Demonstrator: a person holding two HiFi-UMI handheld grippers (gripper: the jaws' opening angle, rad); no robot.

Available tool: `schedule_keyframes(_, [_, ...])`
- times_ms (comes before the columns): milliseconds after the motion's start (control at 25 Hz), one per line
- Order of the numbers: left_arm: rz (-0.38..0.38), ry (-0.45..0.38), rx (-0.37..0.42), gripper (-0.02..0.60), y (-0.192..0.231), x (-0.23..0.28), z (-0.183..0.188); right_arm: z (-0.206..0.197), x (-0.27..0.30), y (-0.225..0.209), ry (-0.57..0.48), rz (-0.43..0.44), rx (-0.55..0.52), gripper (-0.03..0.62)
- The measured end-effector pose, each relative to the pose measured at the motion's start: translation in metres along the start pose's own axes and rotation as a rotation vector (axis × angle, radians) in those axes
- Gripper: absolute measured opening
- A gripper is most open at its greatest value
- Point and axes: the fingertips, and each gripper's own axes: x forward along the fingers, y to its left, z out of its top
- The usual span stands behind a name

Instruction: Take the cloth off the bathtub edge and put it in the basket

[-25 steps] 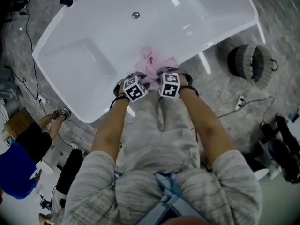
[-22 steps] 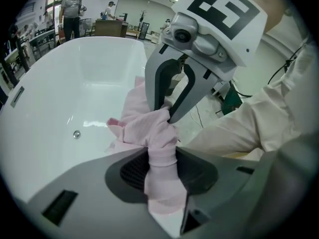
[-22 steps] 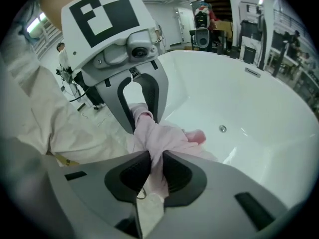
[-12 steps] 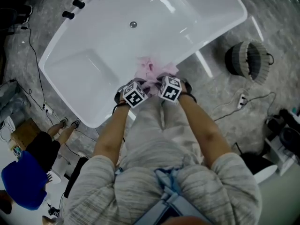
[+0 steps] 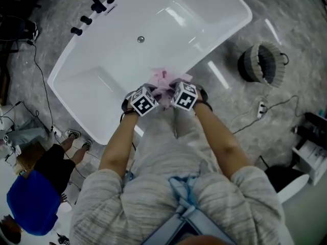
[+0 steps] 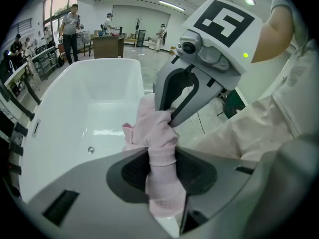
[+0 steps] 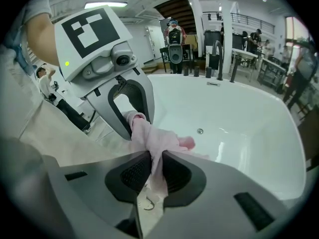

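Cloth [image 5: 162, 78] is hanging bunched just above the near rim of the bathtub [image 5: 102, 80]. Left gripper [image 6: 161, 171] and right gripper [image 7: 152, 171] are both pinching it side by side, their jaws having just been closing.

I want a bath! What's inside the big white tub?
Just a round drain in the bare white tub; no water shows. The pink cloth hangs in front of part of the near side, so what lies behind it is hidden.
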Motion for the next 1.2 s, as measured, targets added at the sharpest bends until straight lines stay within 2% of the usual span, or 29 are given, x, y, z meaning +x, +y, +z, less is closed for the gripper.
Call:
schedule_keyframes(320, [0.014,-0.026,0.063,0.143,-0.010,-0.037,0.047,0.008,-0.058,-0.010,-0.049,-0.080,0.042,0.072])
schedule_keyframes(720, [0.025,-0.048,0.190,0.143,-0.021,-0.065,0.110,0.003,-0.126,-0.030,-0.102,-0.205,0.118,0.072])
schedule_keyframes(1000, [-0.005,-0.033,0.257,0.143,-0.037,-0.072,0.147,-0.018,-0.161,-0.042,-0.110,-0.305,0.176,0.072])
schedule_keyframes(1200, [-0.019,-0.011,0.335,0.143,-0.048,-0.072,0.169,-0.034,-0.186,-0.044,-0.120,-0.354,0.244,0.072])
